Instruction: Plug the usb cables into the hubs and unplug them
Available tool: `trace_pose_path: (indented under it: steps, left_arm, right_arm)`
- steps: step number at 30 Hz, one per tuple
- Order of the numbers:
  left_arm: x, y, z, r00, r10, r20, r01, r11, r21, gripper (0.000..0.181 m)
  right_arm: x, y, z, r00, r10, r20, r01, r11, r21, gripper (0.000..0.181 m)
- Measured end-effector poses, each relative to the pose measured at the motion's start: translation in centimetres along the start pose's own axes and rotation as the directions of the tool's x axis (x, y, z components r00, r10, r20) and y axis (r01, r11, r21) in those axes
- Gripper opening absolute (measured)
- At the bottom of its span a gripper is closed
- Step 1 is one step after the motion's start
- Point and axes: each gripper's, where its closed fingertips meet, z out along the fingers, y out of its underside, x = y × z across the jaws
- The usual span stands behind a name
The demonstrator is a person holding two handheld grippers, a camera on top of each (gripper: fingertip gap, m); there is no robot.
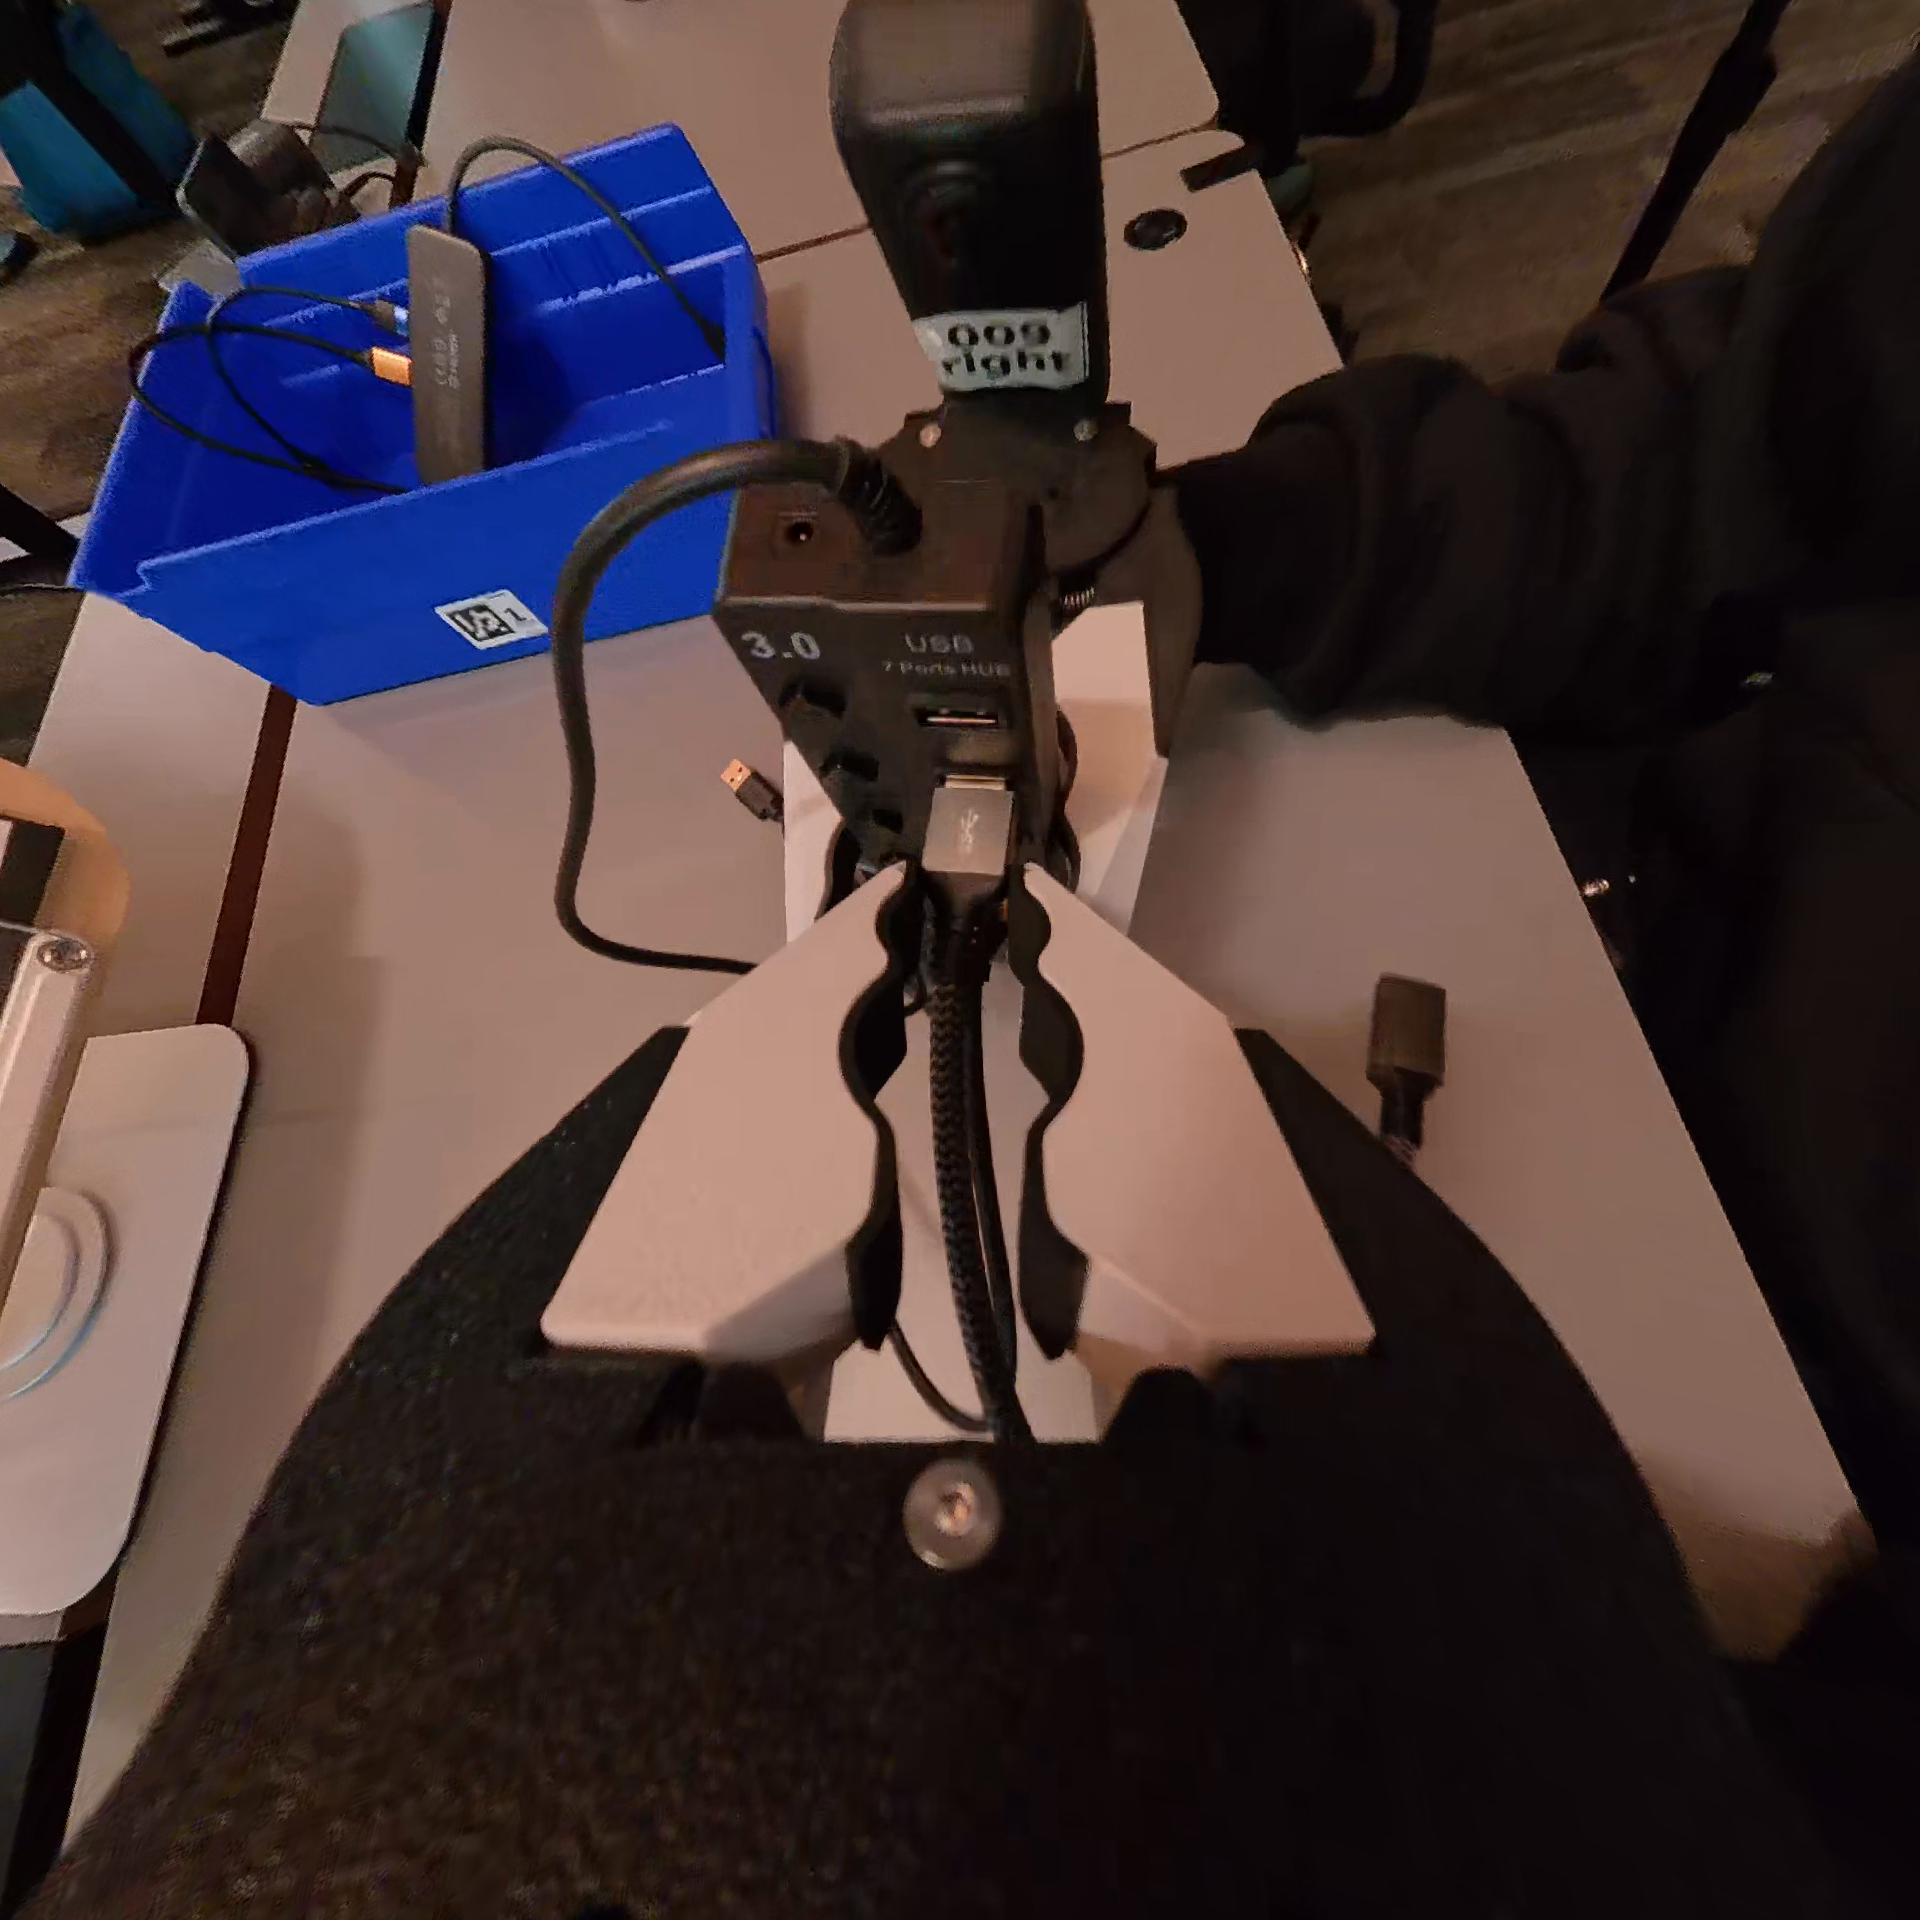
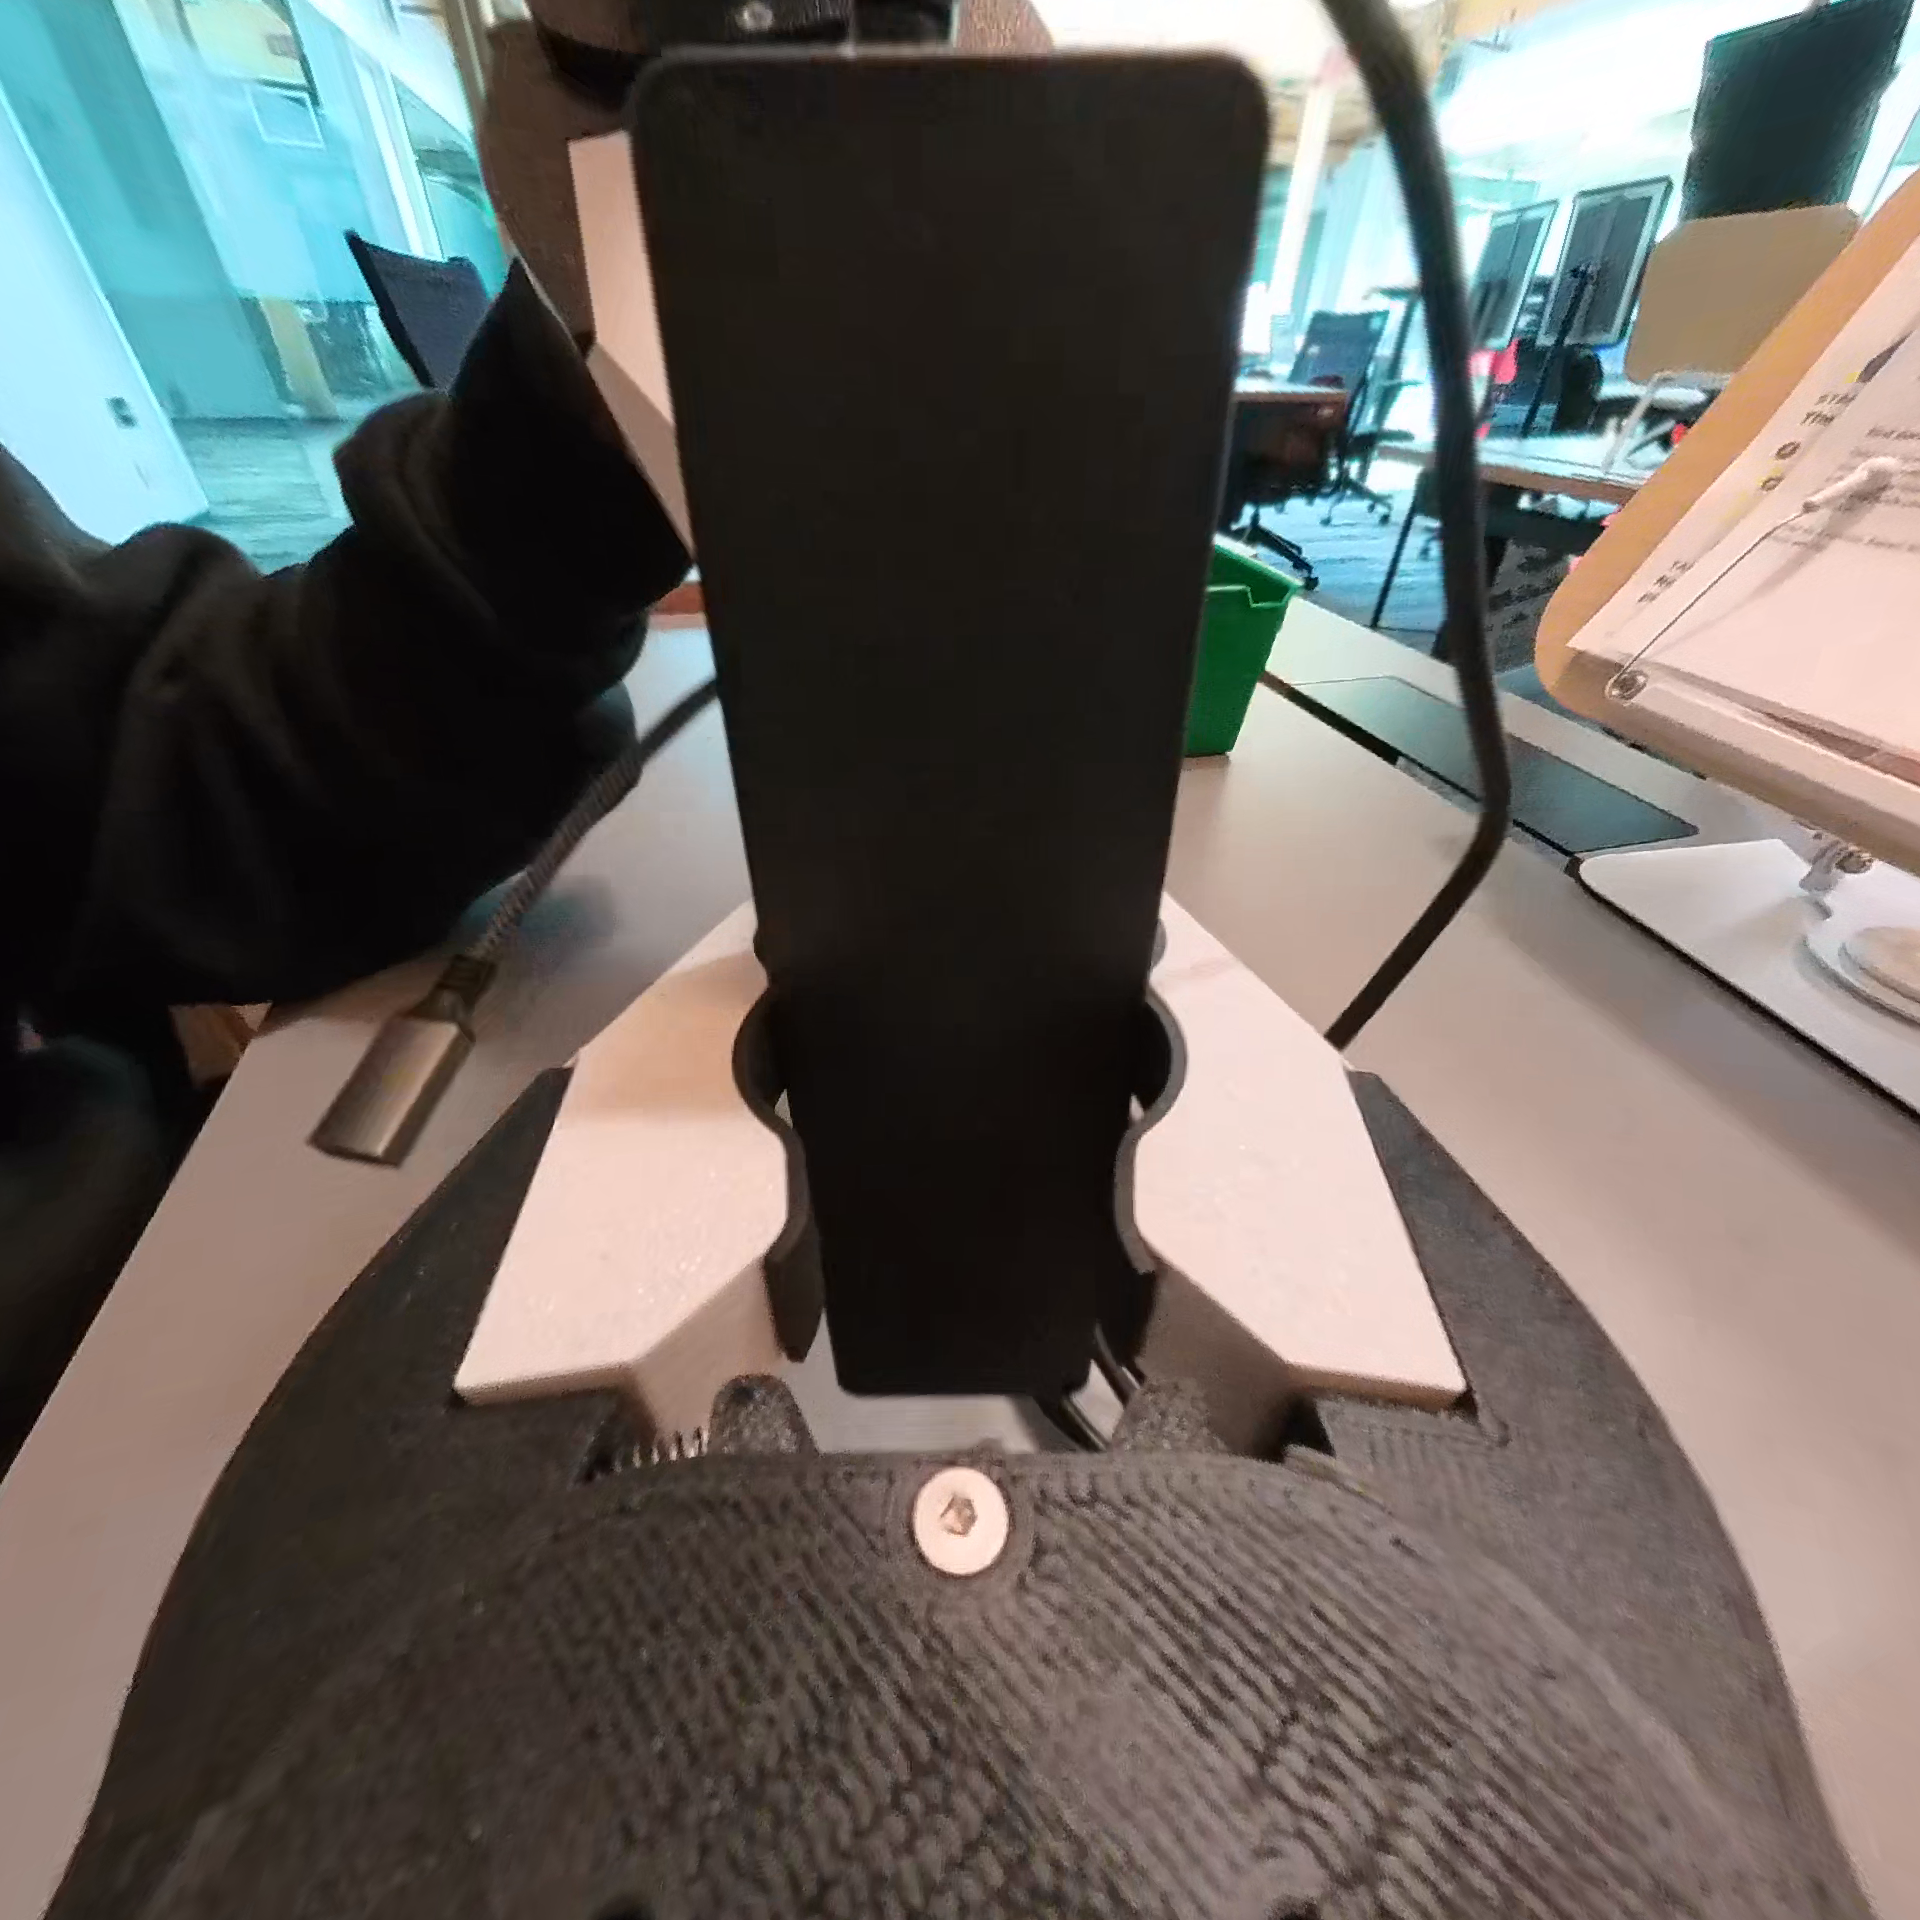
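Note:
My right gripper (image 2: 961, 1049) is shut on a black multi-port USB hub (image 2: 945, 623) and holds it upright above the table; only the hub's plain back shows there. In the left wrist view the hub's port face (image 1: 883, 644) points at me. My left gripper (image 1: 963, 894) is shut on a grey USB plug (image 1: 968, 831) with a braided cable (image 1: 961, 1122) running back between the fingers. The plug's tip sits at the second port down on the hub's right column; how deep it is seated I cannot tell. The hub's own black cable (image 1: 569, 748) loops down to the table.
A blue bin (image 1: 364, 582) at the back left holds a grey hub (image 1: 447, 364) and cables. A loose grey plug (image 1: 1408, 1029) lies on the table to the right, and also shows in the right wrist view (image 2: 400, 1081). A green bin (image 2: 1236, 644) and a document stand (image 2: 1766, 582) are nearby.

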Motion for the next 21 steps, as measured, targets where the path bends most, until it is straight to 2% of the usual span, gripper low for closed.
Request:
trace_pose_path:
  steps: [9,13,15,17,21]
  left_arm:
    - [0.2,-0.6,-0.4,0.998,0.036,0.042,-0.036,0.999,-0.013,0.013]
    - [-0.2,-0.2,-0.4,0.998,0.025,0.063,-0.023,0.999,-0.038,0.013]
    - [-0.4,0.0,-0.3,0.997,0.019,0.07,-0.015,0.999,-0.045,0.013]
    - [-0.2,0.0,-0.1,0.998,0.023,0.061,-0.02,0.999,-0.049,0.013]
    - [-0.1,0.1,0.0,0.999,0.023,0.046,-0.02,0.999,-0.047,0.013]
  right_arm:
    - [0.1,-1.6,0.2,1.0,0.016,-0.021,-0.013,0.991,0.132,0.065]
    - [0.2,-2.3,-0.1,0.999,0.008,-0.041,-0.001,0.985,0.174,0.072]
    - [0.5,-2.7,-0.2,0.998,-0.002,-0.067,0.015,0.981,0.195,0.067]
    - [0.9,-2.7,-0.3,0.995,-0.011,-0.103,0.029,0.983,0.183,0.057]
    - [0.9,-2.6,-0.6,0.987,-0.084,-0.139,0.101,0.988,0.115,0.056]
